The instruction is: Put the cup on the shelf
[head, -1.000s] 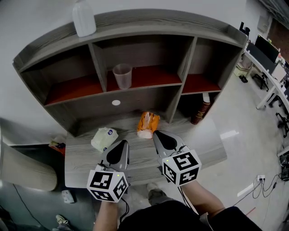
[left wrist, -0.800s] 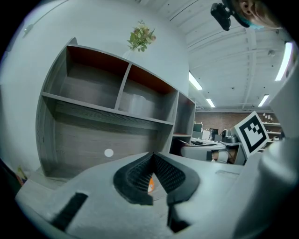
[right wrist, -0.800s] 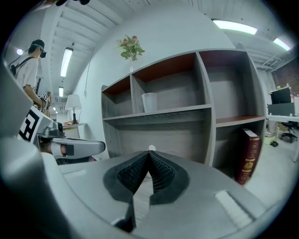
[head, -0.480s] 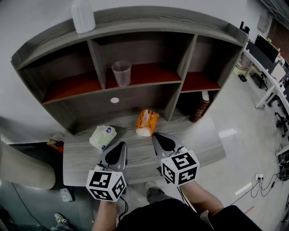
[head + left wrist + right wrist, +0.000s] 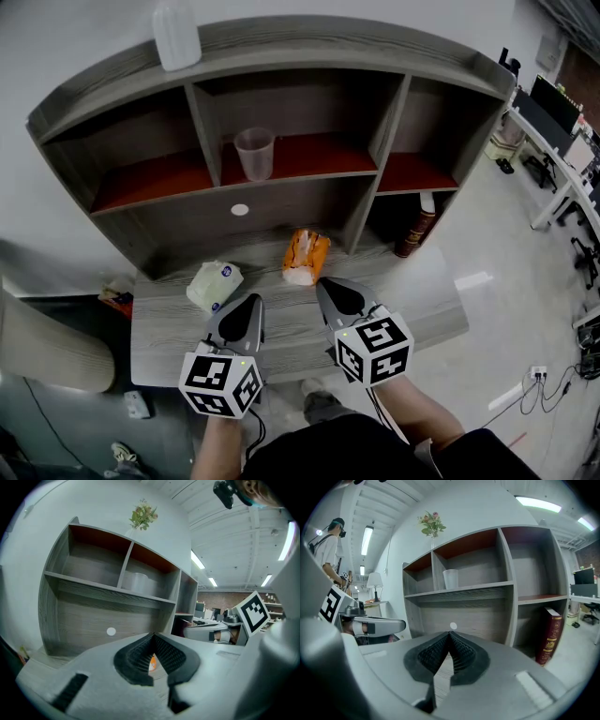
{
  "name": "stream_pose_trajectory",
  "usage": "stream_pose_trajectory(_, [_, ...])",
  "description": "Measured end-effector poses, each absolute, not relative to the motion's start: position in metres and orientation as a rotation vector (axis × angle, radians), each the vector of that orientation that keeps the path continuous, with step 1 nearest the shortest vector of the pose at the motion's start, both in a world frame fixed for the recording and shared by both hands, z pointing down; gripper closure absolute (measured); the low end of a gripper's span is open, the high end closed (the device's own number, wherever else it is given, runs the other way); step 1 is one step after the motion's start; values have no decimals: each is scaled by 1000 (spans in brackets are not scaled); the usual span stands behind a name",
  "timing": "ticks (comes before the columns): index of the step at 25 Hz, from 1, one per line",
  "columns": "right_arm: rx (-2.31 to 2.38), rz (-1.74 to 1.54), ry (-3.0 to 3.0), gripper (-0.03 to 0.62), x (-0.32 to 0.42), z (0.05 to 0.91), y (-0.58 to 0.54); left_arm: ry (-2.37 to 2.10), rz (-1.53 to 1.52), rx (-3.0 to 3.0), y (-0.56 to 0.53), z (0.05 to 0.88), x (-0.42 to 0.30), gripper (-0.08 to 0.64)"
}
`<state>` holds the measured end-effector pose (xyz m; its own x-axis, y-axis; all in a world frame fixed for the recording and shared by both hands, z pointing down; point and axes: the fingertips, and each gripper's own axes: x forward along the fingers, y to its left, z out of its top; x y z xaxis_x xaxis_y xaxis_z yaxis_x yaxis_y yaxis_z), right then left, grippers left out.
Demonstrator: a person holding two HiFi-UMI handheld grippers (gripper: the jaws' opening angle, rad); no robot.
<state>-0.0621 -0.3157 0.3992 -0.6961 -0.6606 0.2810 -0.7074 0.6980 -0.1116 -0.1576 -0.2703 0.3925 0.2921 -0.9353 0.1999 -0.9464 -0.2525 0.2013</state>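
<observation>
Cup [image 5: 254,155]: it stands upright on the red board of the shelf's upper middle compartment, at 12 o'clock from your hands; the right claw view shows it [image 5: 450,579] in that same bay, well apart from both claws.
Shelf [image 5: 309,42]: grey wood, standing at the back of the tabletop [image 5: 422,295]; three upper bays over lower ones; a white dot sits on the back panel just under the cup.
Left claw [image 5: 251,305]: low over the near edge of the tabletop, pointing at 12 o'clock; in its own view the tips [image 5: 153,637] are pressed together with nothing between them.
Right claw [image 5: 330,286]: just beside the left one, at its 3 o'clock; its tips [image 5: 450,634] are pressed together too, and empty.
Orange packet [image 5: 306,257]: lying on the tabletop at 12 o'clock from your right claw, near it but not touching.
White packet [image 5: 217,284]: on the tabletop at 11 o'clock from your left claw.
Book [image 5: 415,228]: dark red, upright in the lower right bay, at 2 o'clock from your right claw.
Bottle [image 5: 175,36]: pale, on top of the shelf at 11 o'clock.
</observation>
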Motion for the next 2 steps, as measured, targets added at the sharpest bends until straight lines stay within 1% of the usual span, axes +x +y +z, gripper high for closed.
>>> stream_pose_trajectory(2, [1094,313,-2685,592,-61,400,-314,-1712,61,2281,-269,393,-156,568])
